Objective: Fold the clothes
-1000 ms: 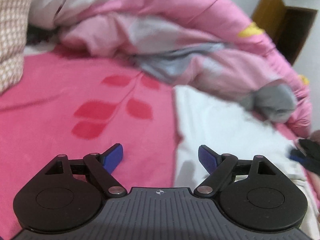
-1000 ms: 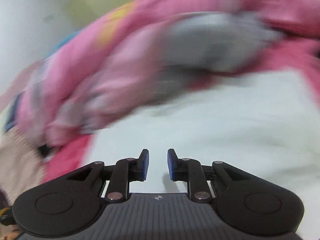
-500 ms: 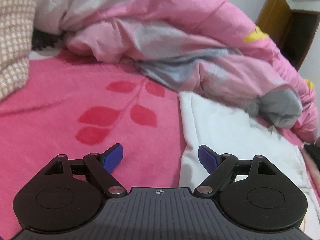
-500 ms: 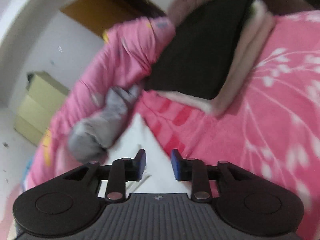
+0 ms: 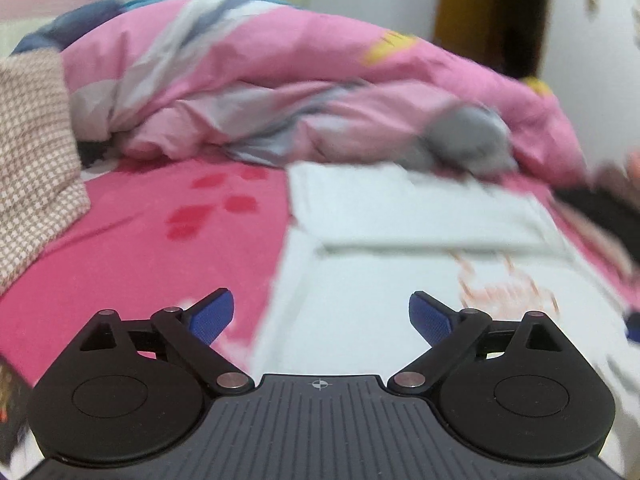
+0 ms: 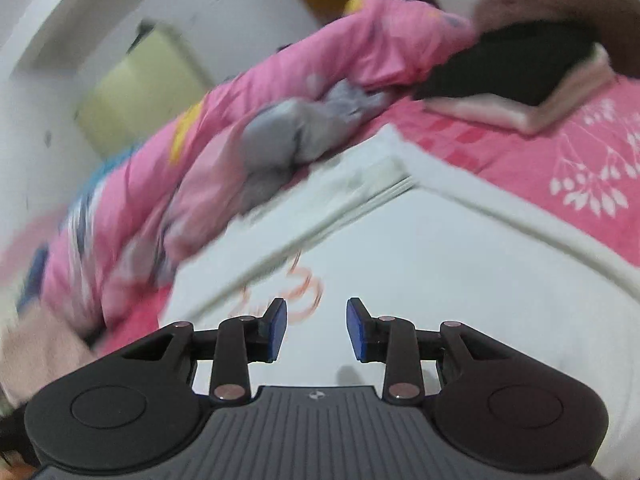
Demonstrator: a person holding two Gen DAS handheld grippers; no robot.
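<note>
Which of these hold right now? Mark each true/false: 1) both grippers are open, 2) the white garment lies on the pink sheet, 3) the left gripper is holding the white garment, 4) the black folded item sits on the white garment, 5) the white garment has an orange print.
1) True: left gripper and right gripper both have jaws apart, nothing between them.
2) True: the white garment lies on the pink sheet.
3) False: its jaws are empty.
4) False: the black folded item lies apart, further back on the bed.
5) True: orange print near the fold.
</note>
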